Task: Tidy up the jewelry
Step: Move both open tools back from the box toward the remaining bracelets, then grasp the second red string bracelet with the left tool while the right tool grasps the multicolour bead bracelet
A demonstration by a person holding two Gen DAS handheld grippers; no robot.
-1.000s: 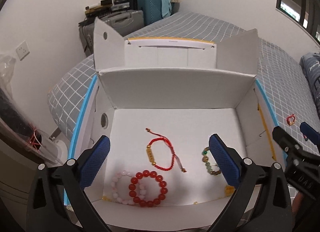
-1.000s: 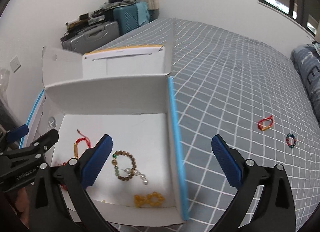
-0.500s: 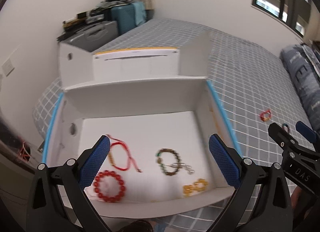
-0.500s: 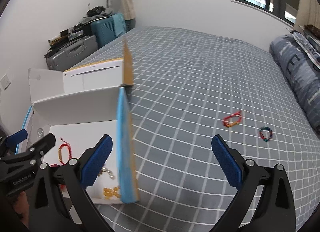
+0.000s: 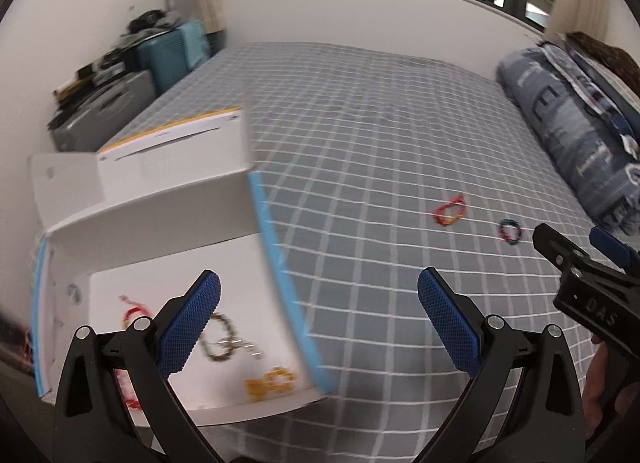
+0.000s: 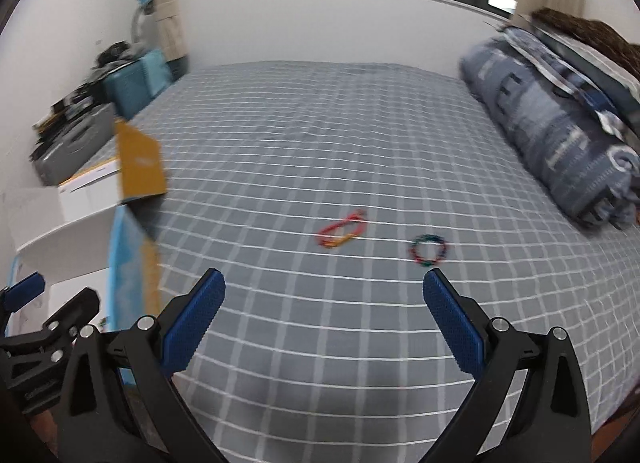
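Observation:
A white open box (image 5: 160,219) with blue-edged sides sits at the bed's left corner; it also shows in the right wrist view (image 6: 72,231). Inside lie a red cord bracelet (image 5: 134,309), a brown-and-green bead bracelet (image 5: 220,341) and an amber bead bracelet (image 5: 272,381). On the grey checked bedspread lie a red-and-orange cord bracelet (image 6: 340,233) and a multicoloured bead bracelet (image 6: 428,250), also in the left wrist view (image 5: 451,210) (image 5: 510,231). My left gripper (image 5: 318,309) is open and empty over the box's right edge. My right gripper (image 6: 324,305) is open and empty, short of the two loose bracelets.
A rolled blue patterned duvet (image 6: 560,135) lies along the bed's right side. Suitcases and clutter (image 5: 120,91) stand by the wall at the far left. The bedspread (image 6: 320,151) stretches wide between the box and the duvet.
Both grippers have swung right, away from the box's inside toward the open bedspread. The two loose bracelets now sit nearer the middle of the right wrist view. Both stay open.

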